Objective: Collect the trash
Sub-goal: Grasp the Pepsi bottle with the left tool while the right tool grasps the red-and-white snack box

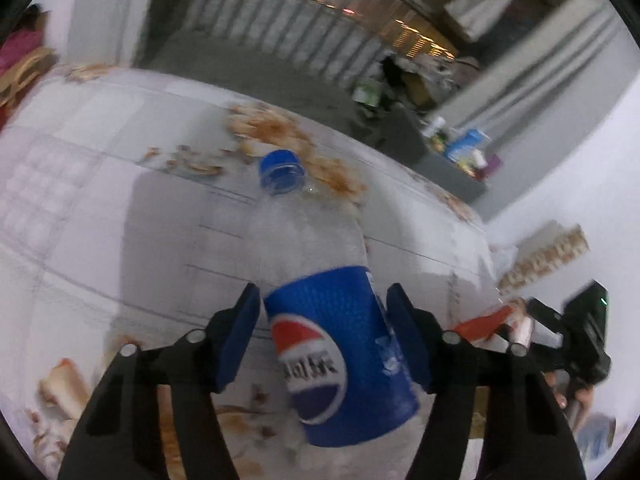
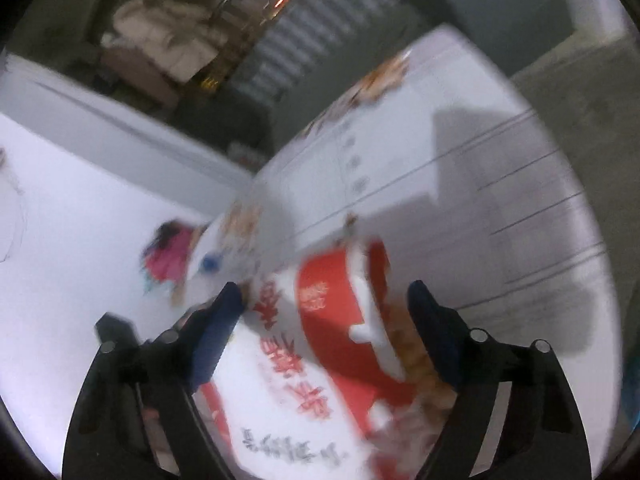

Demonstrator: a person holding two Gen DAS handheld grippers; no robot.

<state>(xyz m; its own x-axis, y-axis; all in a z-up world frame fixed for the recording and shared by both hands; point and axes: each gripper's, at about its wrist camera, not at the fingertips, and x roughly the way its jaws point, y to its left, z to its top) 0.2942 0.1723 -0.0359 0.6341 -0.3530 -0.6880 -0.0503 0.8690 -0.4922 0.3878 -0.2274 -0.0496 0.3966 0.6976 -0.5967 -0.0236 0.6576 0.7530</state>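
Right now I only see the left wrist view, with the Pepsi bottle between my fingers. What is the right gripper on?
Observer: A red and white carton with printed characters lies between the fingers of the right gripper.
Operator: Is it gripped?
Observer: Can't tell, that view is blurred. The finger on the picture's left looks to be against the carton's side.
Operator: Anything inside it?
Observer: Yellowish-brown bits show at its edge by the other finger.

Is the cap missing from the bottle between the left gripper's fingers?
No, the blue cap sits on the neck of the bottle.
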